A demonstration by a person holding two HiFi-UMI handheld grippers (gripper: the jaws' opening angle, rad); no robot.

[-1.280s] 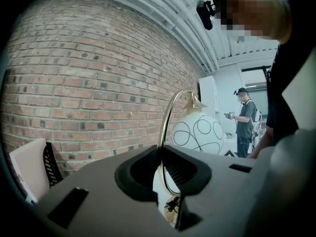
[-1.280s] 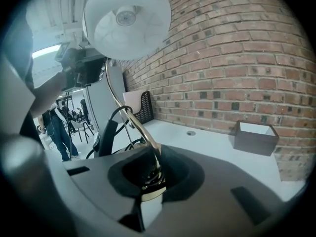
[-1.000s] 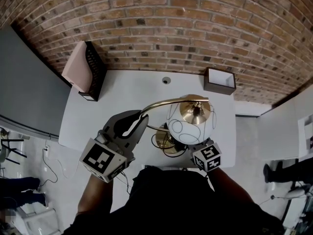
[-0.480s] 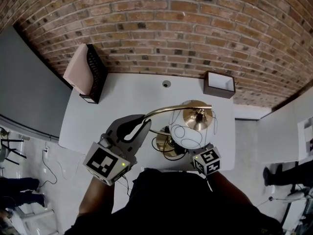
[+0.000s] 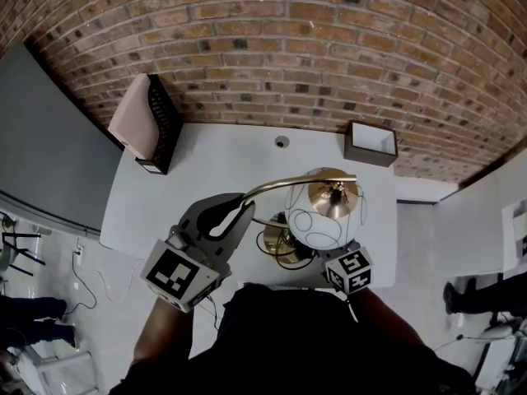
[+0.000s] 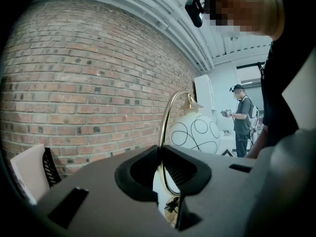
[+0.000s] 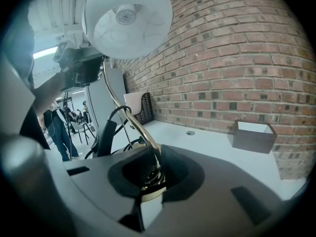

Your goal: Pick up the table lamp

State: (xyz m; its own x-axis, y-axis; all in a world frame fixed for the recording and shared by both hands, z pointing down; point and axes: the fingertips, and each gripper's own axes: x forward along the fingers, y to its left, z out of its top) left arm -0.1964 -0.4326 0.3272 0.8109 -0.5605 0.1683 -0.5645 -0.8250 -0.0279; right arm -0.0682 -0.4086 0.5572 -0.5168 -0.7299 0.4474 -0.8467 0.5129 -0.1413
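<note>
Though partly behind shade (image 5: 317,218), lamp base (image 5: 272,239).

The table lamp (image 5: 321,216) was over the worktop's (image 5: 206,163) near right part. A file rack (image 5: 156,122) sat far left and a box (image 5: 370,141) far right, both before the brick wall (image 5: 272,48).

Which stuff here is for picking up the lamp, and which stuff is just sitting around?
For the job: table lamp; left tool and right tool, both shut on it.
Just lying about: black file rack with pink folder; brown box.
</note>
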